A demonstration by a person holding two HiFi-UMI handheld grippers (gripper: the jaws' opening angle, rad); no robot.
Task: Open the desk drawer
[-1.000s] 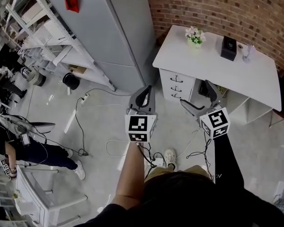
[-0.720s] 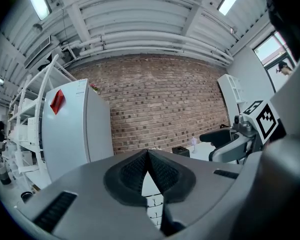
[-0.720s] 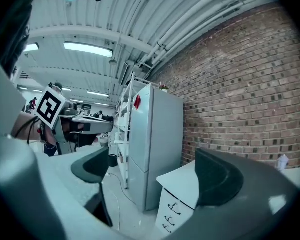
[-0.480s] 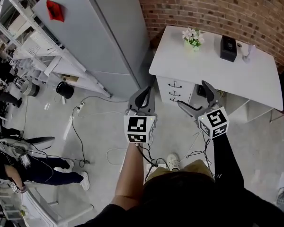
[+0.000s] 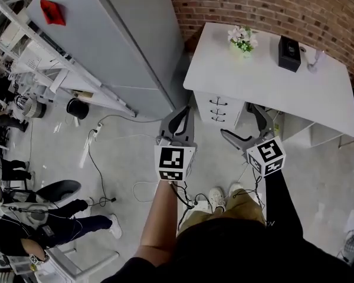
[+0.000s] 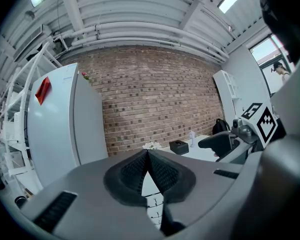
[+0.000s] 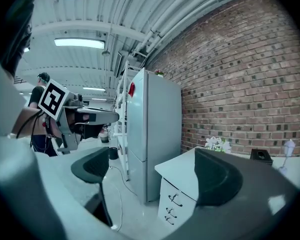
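Note:
A white desk stands against the brick wall, with three stacked drawers at its left end, all closed, each with a dark handle. The drawers also show low in the right gripper view. My left gripper hangs shut in the air, short of the desk and left of the drawers; its pads meet with nothing between them. My right gripper is open and empty, held in front of the desk's knee space, right of the drawers.
A tall grey refrigerator stands left of the desk. On the desk are a small flower pot, a black box and a clear glass. Cables and a power strip lie on the floor by the person's feet. Metal shelving fills the left.
The view has shifted as the person steps closer to the desk; the desk sits slightly lower and nearer in frame. Both grippers keep their pose, left shut, right open.

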